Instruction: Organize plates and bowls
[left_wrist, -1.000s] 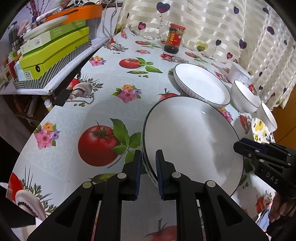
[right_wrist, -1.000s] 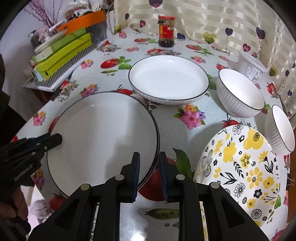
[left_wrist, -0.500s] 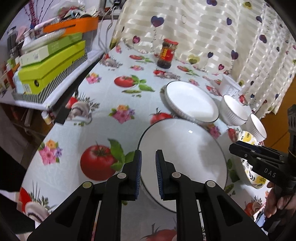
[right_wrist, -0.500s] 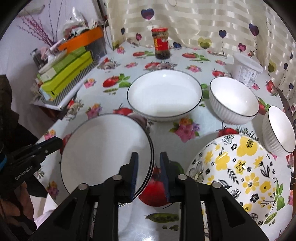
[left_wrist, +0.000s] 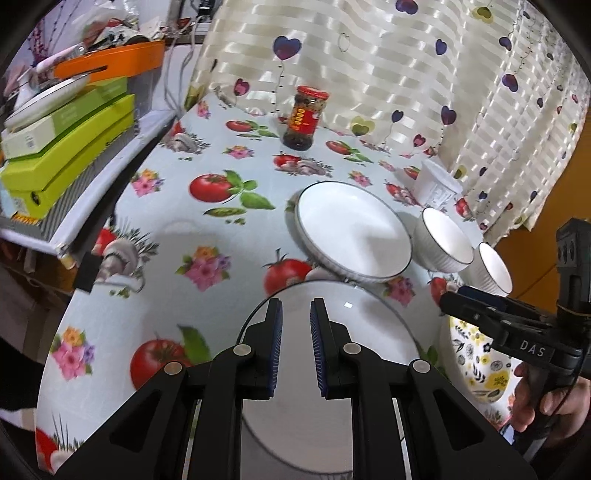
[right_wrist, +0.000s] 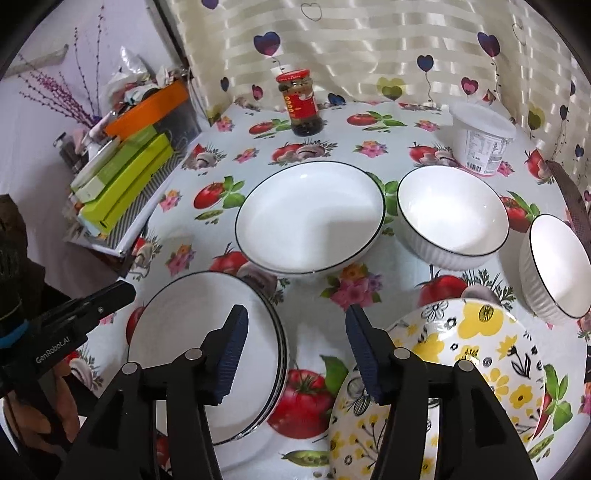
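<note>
White round stacked plates (right_wrist: 199, 339)

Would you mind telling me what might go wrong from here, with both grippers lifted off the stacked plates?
1. The plate stack sits close to the table's near edge; a knock could send it off.
2. The right gripper, whose jaws have just been opening with nothing between them, hangs between the stack and the floral plate; dropping straight down could clip either rim.
3. The deep plate and the bowls are crowded together, so lifting one may bump another.
</note>
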